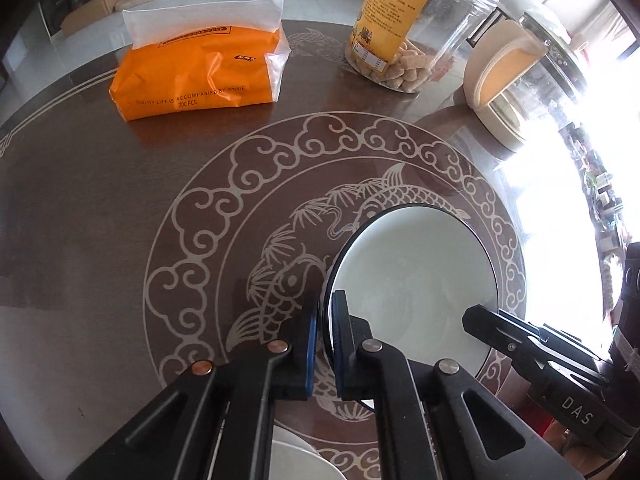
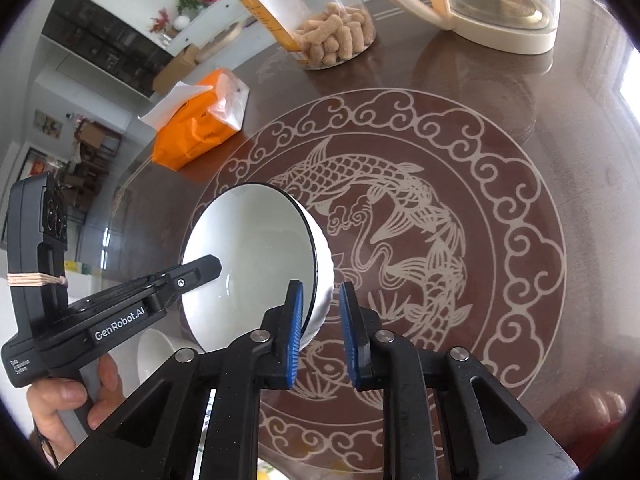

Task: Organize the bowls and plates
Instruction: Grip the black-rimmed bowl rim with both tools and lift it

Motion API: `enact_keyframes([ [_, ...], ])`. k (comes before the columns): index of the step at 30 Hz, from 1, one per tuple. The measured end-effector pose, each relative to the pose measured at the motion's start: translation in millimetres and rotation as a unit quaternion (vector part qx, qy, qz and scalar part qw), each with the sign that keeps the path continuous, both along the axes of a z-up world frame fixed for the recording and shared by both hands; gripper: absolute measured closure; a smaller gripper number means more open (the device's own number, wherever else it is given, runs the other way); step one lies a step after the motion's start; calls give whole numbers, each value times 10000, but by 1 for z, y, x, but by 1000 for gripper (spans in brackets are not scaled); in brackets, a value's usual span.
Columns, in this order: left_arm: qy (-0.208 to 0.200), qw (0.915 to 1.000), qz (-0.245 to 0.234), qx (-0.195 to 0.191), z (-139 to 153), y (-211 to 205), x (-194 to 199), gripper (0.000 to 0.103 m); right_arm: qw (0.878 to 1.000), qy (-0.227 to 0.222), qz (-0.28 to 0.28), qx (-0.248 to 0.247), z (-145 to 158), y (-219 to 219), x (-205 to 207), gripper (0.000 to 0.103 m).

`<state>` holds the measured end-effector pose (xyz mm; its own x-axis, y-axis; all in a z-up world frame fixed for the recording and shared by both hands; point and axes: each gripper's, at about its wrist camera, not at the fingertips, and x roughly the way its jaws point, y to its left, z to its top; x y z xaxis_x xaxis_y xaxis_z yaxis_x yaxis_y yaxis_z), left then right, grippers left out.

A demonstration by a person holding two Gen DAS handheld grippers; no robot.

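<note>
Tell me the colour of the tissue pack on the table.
The soft plastic tissue pack is orange, with white tissue at its top; clearest in the left wrist view.

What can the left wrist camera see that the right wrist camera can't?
Only the left wrist view: the printed writing on the orange tissue pack, and the left gripper pinching the white bowl by its rim. Only the right wrist view: a hand holding the left gripper's handle, and a shelf with flowers. Both: the bowl, tissue pack, snack jar, kettle and the fish-patterned table.
</note>
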<state>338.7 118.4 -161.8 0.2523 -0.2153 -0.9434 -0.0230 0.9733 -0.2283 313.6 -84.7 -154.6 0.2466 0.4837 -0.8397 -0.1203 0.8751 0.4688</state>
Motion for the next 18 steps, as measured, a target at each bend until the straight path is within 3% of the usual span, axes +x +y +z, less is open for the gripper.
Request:
enact_keyframes([
  [10,-223,9997,-53,1,20,-4,-16,98,9998,-154,-3,93,17,-2,-13,87],
  [18,-839,9962,-216,20,81,-16,-87,97,9984,-502,-11,267,70,-17,-63,87],
])
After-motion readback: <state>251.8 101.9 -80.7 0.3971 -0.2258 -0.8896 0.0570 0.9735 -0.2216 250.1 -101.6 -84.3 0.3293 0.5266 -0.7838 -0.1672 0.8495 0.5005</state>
